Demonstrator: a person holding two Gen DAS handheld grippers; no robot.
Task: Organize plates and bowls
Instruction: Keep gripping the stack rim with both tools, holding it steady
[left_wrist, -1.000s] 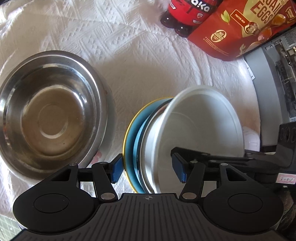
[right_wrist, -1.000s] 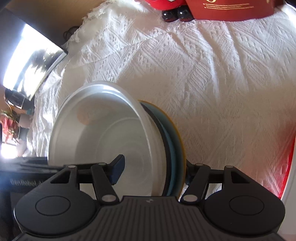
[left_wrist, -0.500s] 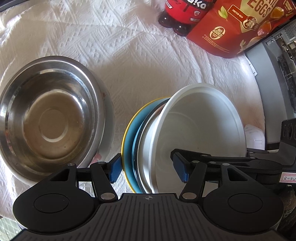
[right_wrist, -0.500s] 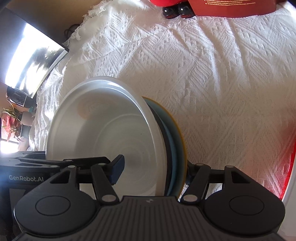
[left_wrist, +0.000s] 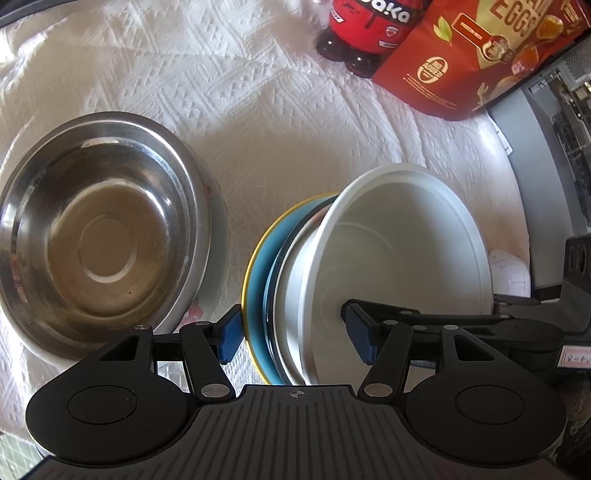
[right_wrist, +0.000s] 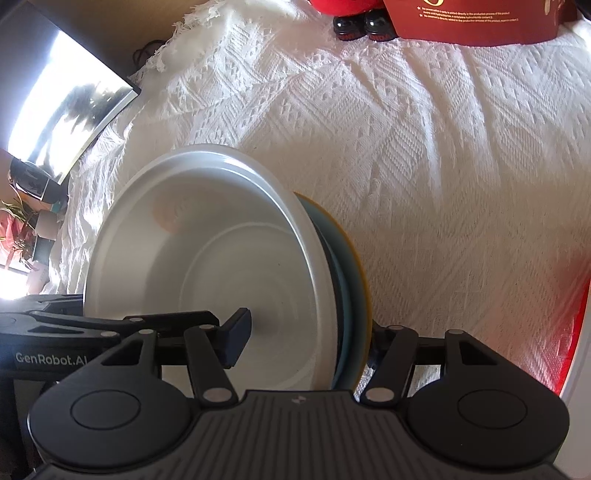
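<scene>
The left hand-held gripper (left_wrist: 293, 334) and the right hand-held gripper (right_wrist: 306, 341) each clamped the same nested stack, carried on edge above the white woven cloth (right_wrist: 424, 147) on the desk. The stack was a white bowl (left_wrist: 410, 254) nested in a blue plate with a yellow rim (left_wrist: 256, 273); between them sat a dark-edged piece, too hidden to name. In the left wrist view one blue pad (left_wrist: 229, 334) pressed the plate's back and the other sat inside the bowl, at 6 o'clock on the stack. The right hand-held gripper held the opposite side the same way, its far pad hidden behind the plate.

A steel bowl (left_wrist: 99, 240) rested on the cloth at 9 o'clock from the stack, well apart from a red bottle (left_wrist: 364, 33) and a red snack bag (left_wrist: 476, 55) at 1 o'clock.

The step in hand seemed to be carrying the stack to a resting place. Doing it well probably meant keeping both grips equally firm, tipping the stack level together so the bowl did not slide out, and lowering it plate-first before either grip was loosened.
</scene>
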